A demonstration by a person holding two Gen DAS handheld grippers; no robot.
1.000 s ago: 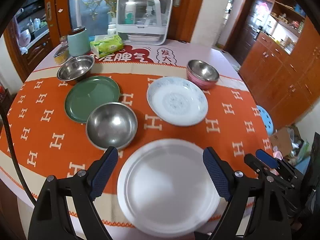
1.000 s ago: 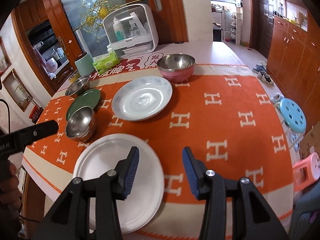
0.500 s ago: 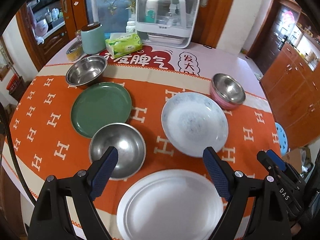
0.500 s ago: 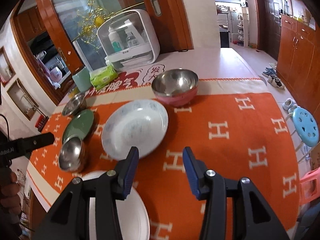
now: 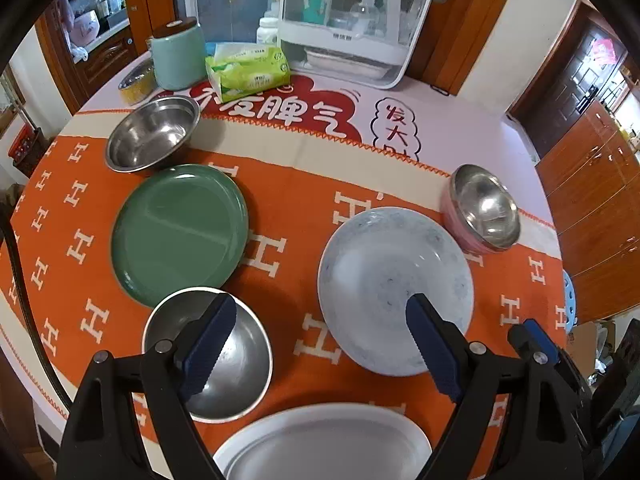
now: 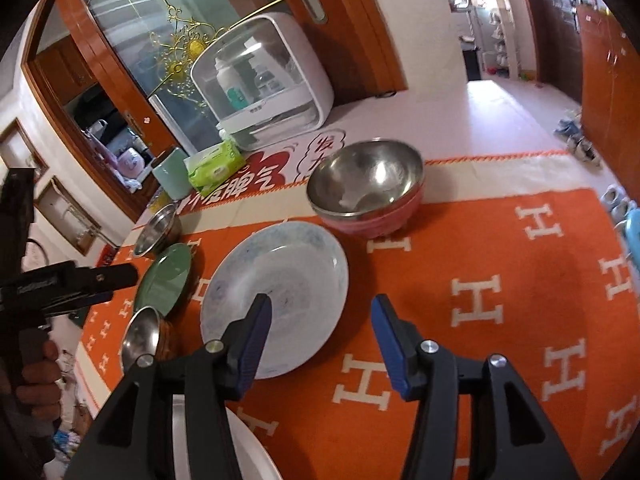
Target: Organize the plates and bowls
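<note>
On the orange cloth lie a green plate (image 5: 180, 234), a blue-patterned white plate (image 5: 394, 288) and a plain white plate (image 5: 324, 444) at the near edge. A steel bowl (image 5: 244, 364) sits near the front left, another steel bowl (image 5: 152, 138) behind the green plate, and a pink-sided steel bowl (image 5: 484, 212) at the right. My left gripper (image 5: 316, 344) is open and empty above the cloth between the near bowl and the patterned plate. My right gripper (image 6: 320, 340) is open and empty over the patterned plate's (image 6: 280, 280) near right edge; the pink bowl (image 6: 366, 188) lies beyond.
A white covered rack (image 5: 352, 20) with bottles, a tissue pack (image 5: 248, 70), a mint canister (image 5: 178, 58) and a small tin (image 5: 136, 84) stand at the table's far side. A blue stool (image 6: 634, 228) and wooden cabinets (image 5: 596, 200) are to the right of the table.
Both grippers have moved forward over the table, away from the plain white plate toward the patterned plate. Both stay open and empty.
</note>
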